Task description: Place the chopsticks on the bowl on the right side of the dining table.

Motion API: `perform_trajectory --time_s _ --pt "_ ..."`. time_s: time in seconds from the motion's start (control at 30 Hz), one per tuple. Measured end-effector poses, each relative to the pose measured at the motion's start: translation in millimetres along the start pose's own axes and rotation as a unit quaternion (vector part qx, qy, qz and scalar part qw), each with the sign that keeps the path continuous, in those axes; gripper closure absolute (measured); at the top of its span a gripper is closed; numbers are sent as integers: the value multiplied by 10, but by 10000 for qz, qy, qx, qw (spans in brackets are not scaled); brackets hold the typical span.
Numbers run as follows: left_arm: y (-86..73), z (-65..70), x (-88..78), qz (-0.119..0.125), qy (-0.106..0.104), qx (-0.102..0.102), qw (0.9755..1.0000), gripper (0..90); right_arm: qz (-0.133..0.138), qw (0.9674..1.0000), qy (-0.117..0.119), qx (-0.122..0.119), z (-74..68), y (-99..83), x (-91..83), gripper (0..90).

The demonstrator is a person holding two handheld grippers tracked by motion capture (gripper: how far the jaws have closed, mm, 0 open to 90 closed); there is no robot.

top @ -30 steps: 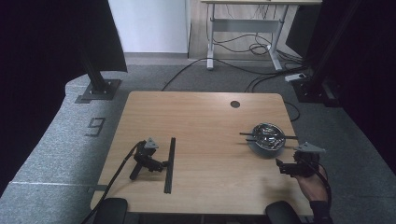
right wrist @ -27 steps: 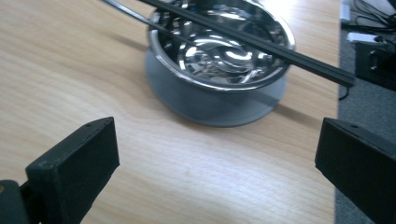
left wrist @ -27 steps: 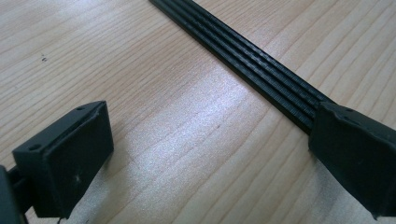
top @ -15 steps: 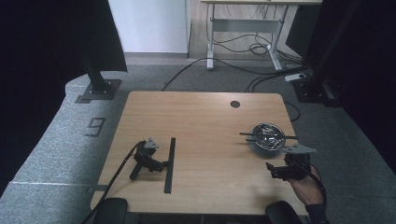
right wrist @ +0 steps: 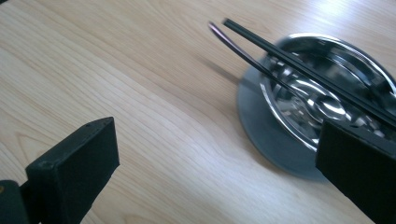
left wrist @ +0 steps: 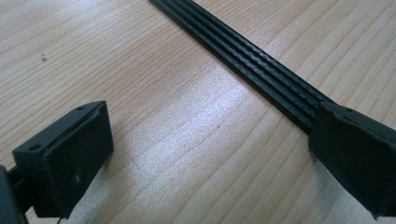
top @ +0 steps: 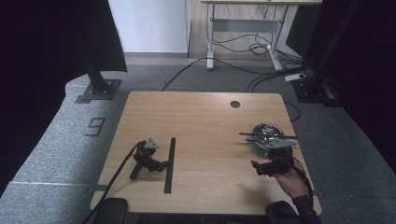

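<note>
Right tool [top: 259, 168] now further left vs. 1 s ago, jaws spread, near bowl [top: 267, 136]; left tool [top: 161, 164] spread, unmoved.

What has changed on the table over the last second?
The right gripper, held in the person's hand, slid left and toward the table's near edge, away from the metal bowl. Its jaws are open and empty. The left gripper stayed lying beside the black strip, and the bowl kept its place.
</note>
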State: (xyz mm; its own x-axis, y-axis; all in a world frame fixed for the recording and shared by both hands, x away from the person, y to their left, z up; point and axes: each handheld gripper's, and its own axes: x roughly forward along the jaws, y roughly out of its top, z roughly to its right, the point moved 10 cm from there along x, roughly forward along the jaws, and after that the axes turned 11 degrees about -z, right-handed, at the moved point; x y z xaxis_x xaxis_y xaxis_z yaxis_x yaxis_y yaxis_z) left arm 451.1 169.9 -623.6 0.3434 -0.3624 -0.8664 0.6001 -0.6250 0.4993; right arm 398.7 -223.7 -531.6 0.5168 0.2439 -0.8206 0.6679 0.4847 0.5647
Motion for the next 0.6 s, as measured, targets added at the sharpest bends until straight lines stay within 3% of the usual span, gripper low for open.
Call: perform_trajectory --time_s 0.6 --pt "0 -1 0 0 0 3 10000 0 -298 9968 410 -619 -510 429 406 0"
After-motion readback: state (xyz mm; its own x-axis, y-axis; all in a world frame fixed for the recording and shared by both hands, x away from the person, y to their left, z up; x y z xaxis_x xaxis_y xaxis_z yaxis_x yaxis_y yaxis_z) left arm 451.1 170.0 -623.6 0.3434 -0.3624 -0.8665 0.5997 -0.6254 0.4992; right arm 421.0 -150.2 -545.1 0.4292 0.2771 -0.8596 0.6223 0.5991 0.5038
